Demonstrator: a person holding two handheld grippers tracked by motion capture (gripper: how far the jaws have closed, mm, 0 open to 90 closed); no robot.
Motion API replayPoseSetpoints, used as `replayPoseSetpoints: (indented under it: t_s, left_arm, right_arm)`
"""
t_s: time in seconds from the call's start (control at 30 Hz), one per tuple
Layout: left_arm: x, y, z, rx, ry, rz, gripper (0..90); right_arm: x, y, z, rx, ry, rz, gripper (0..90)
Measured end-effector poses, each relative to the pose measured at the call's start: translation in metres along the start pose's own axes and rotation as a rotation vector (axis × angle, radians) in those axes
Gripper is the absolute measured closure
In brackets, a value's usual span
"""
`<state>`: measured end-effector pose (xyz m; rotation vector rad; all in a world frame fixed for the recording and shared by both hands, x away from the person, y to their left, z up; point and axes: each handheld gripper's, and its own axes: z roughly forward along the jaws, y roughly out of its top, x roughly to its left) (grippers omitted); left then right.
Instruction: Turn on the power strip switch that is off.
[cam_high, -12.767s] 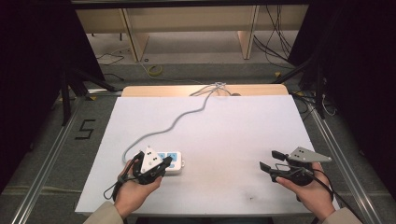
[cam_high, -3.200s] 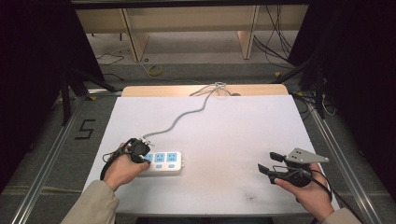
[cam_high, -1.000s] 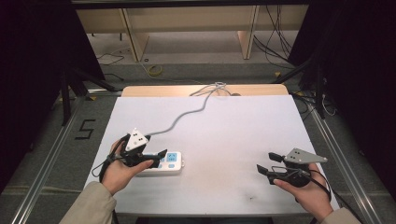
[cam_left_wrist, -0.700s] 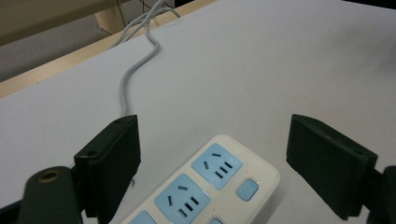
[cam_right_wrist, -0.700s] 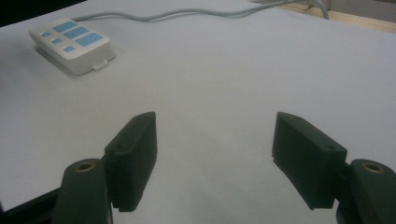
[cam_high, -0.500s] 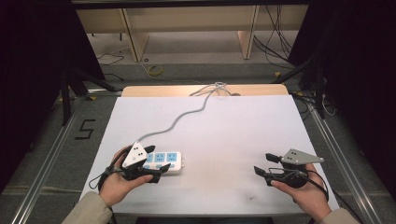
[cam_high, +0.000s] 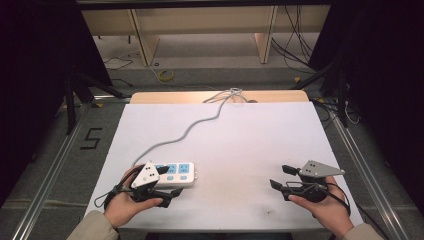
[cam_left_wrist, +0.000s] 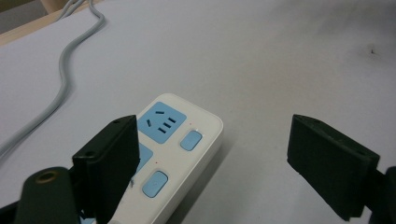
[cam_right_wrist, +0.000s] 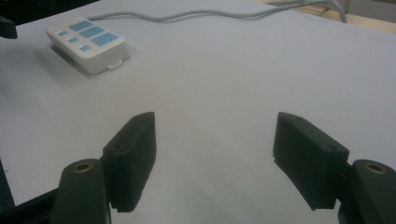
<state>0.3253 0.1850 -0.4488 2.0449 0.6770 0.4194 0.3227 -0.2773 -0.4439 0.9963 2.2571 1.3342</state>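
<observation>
Since half a second ago the left gripper (cam_high: 167, 192) has drawn back toward the near edge of the table (cam_high: 240, 135), its plate now tipped over the left end of the power strip (cam_high: 176, 173); the right gripper (cam_high: 278, 177) has barely shifted.

At the near left of the table lies the white power strip with blue sockets, its grey cord (cam_high: 197, 125) snaking off toward the far edge, where it bunches up and its end is hard to make out. From above, the left gripper and hand hide the strip's left end. In the left gripper view the jaws stand wide apart, holding nothing; the left jaw covers part of the strip (cam_left_wrist: 173, 154), which is cut off at the bottom edge. Near the near right corner, the right gripper also stands wide and empty, well apart from the strip (cam_right_wrist: 88, 43).
</observation>
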Motion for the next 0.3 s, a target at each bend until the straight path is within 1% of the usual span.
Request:
replayPoseSetpoints:
  t_s: [0.13,0.3]
  left_arm:
    - [-0.0007,0.0004,0.0005,0.009,0.002,0.012,16.7]
    - [-0.0009,0.0005,0.0019,0.015,0.002,0.009,16.7]
  right_arm:
    - [-0.0002,-0.0001,-0.0005,-0.001,-0.002,0.002,30.6]
    - [-0.0009,-0.0004,-0.0007,-0.002,-0.002,0.002,30.5]
